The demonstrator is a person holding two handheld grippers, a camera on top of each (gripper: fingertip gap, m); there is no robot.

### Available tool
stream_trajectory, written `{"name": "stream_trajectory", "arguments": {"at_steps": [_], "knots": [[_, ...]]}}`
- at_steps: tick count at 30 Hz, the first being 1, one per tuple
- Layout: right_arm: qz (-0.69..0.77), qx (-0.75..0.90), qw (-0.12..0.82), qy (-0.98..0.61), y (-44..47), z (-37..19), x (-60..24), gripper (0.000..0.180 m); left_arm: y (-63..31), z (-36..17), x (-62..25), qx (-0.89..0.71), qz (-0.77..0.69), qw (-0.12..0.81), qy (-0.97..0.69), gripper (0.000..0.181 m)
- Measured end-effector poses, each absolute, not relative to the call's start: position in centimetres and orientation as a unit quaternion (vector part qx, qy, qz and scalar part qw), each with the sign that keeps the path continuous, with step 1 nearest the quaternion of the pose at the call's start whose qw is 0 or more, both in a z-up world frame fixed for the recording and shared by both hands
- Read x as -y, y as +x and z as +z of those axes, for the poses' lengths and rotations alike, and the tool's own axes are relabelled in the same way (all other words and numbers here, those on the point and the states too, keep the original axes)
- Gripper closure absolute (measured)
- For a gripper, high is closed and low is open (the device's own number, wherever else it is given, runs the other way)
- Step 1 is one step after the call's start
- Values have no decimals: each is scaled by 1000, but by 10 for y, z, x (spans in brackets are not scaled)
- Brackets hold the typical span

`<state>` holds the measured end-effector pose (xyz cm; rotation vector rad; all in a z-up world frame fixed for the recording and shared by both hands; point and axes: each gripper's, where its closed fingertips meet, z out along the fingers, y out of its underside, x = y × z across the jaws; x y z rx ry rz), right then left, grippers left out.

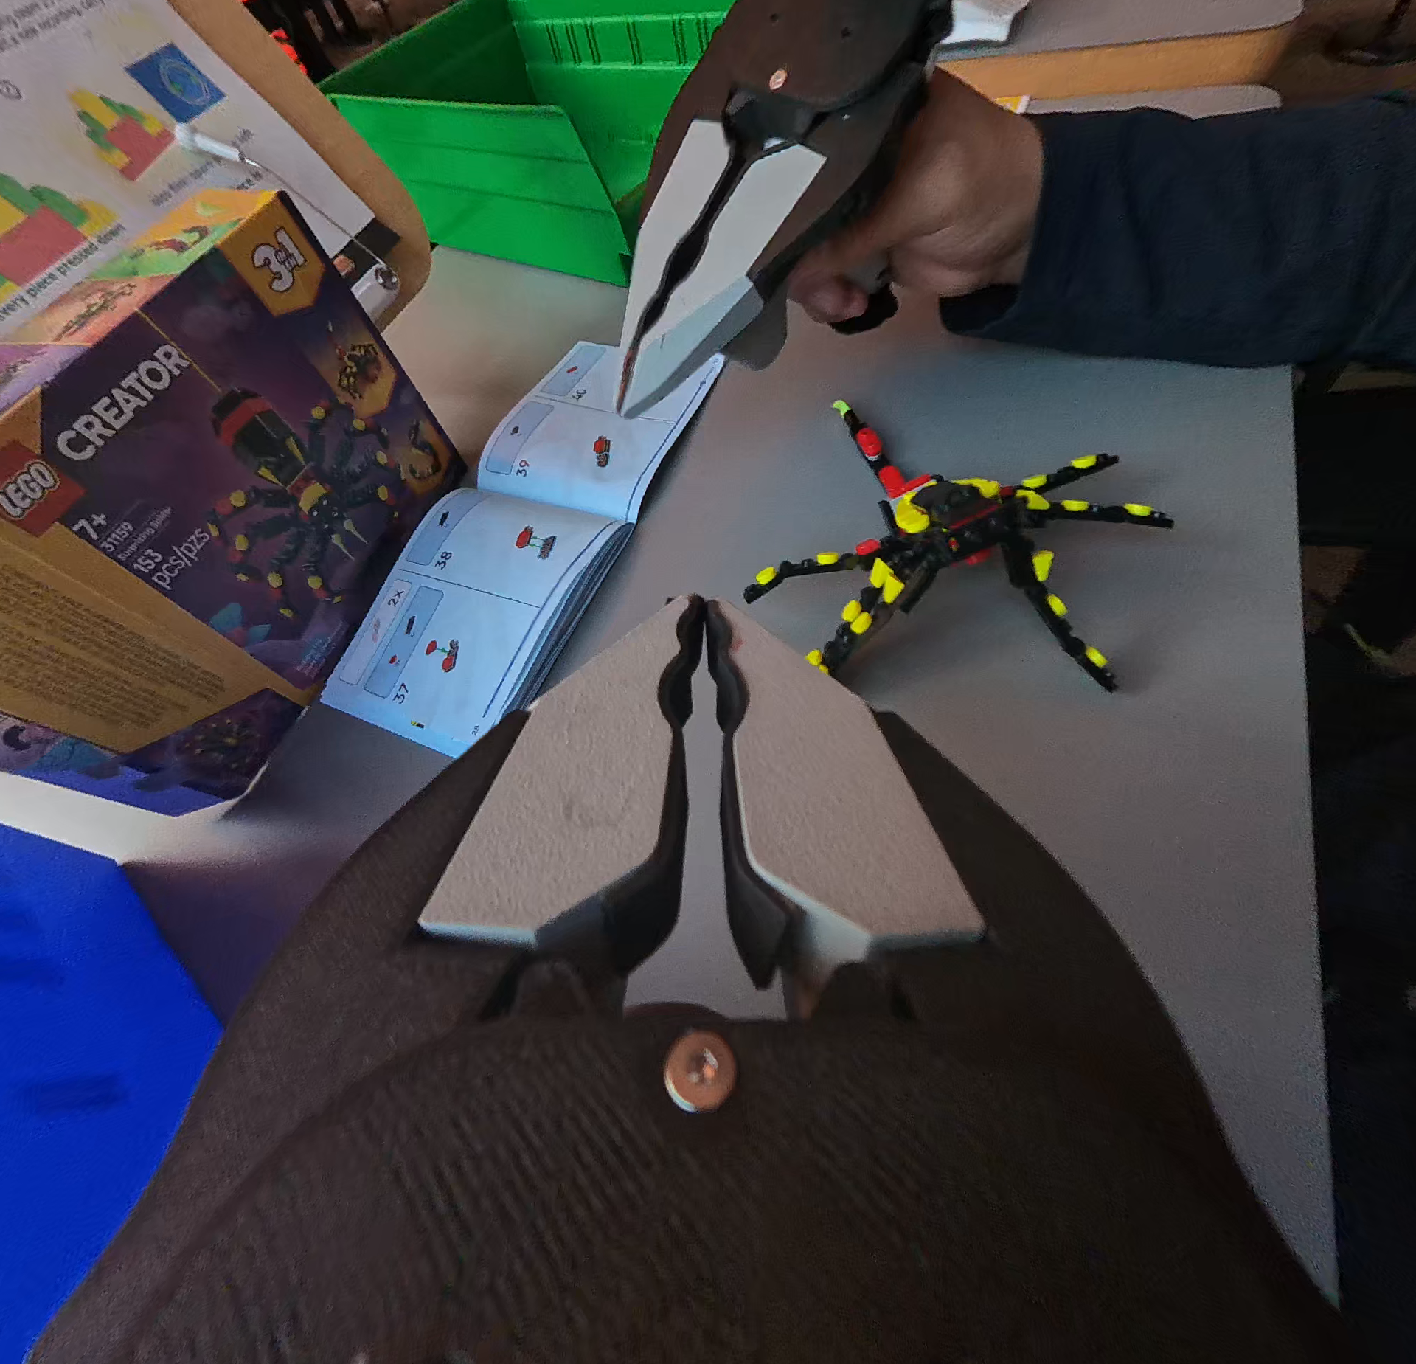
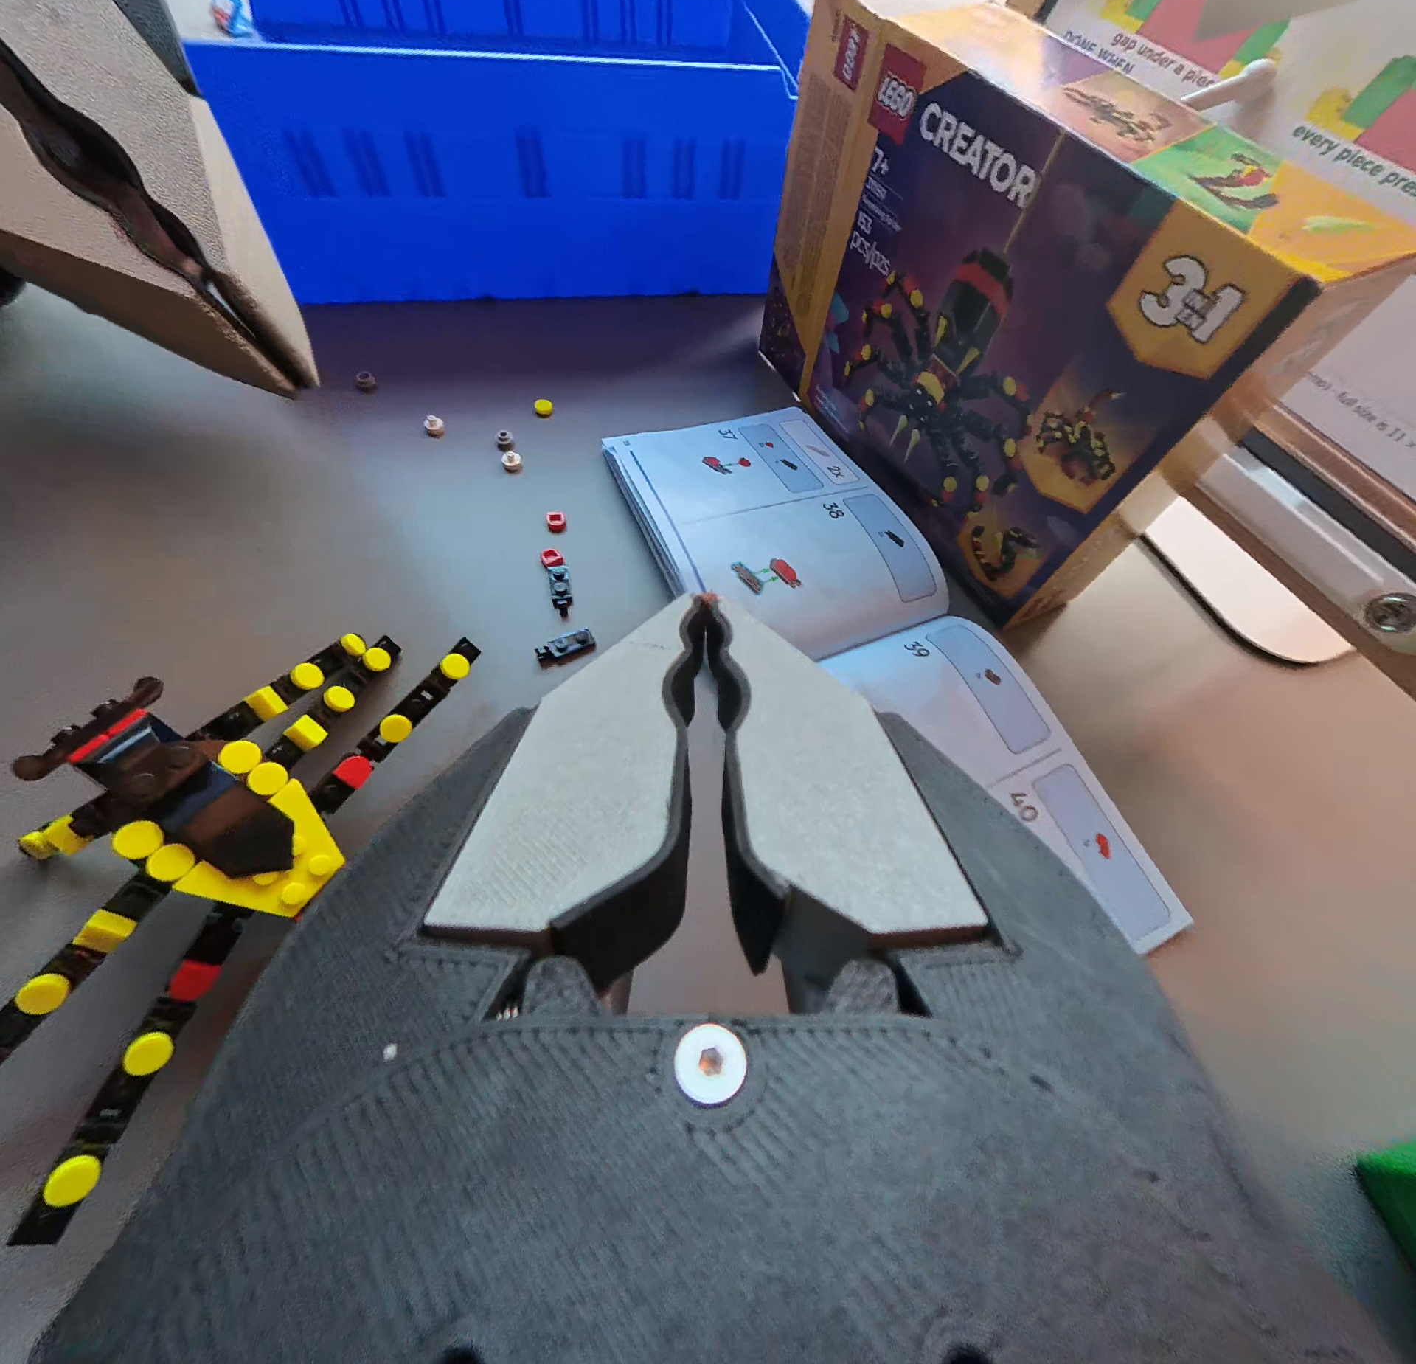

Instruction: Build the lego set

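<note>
The black and yellow spider model (image 1: 958, 538) stands on the grey table (image 1: 1149, 791), to the right of my left gripper (image 1: 703, 603), which is shut and empty above the table. My right gripper (image 1: 624, 400) is shut, its tip touching the open instruction booklet (image 1: 536, 545). In the right wrist view the right gripper (image 2: 705, 599) is shut over the booklet (image 2: 804, 545), with a faint reddish mark at its tip. The spider (image 2: 214, 829) lies to its left. Several small loose pieces lie ahead, among them a yellow round tile (image 2: 543, 407), red pieces (image 2: 557, 521) and black plates (image 2: 567, 646). The left gripper (image 2: 299, 384) shows at the upper left.
The set's box (image 1: 214, 469) (image 2: 996, 292) stands beside the booklet. A green bin (image 1: 536, 124) sits behind it and a blue bin (image 2: 498, 177) at the table's other side. A clipboard with a printed sheet (image 1: 153, 62) leans behind the box. A person's hand and dark sleeve (image 1: 1149, 216) hold the right gripper.
</note>
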<state>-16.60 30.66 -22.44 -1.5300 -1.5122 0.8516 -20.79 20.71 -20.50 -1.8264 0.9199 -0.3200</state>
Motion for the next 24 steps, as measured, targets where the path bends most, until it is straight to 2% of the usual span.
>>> {"name": "stream_trajectory", "arguments": {"at_steps": [4, 8, 16, 24], "knots": [[355, 630, 357, -591, -180, -243, -285, 180, -208, -222, -197, -385, -174, 486, -765, 181], [332, 676, 322, -574, -196, -263, -270, 179, -225, -239, -196, -397, -141, 470, -775, 181], [317, 711, 290, -556, -216, -268, -260, 168, -219, -263, -179, -402, -179, 423, -792, 181], [280, 739, 239, -564, -218, -283, -258, 170, -222, -276, -180, -410, -153, 407, -802, 181]]}}
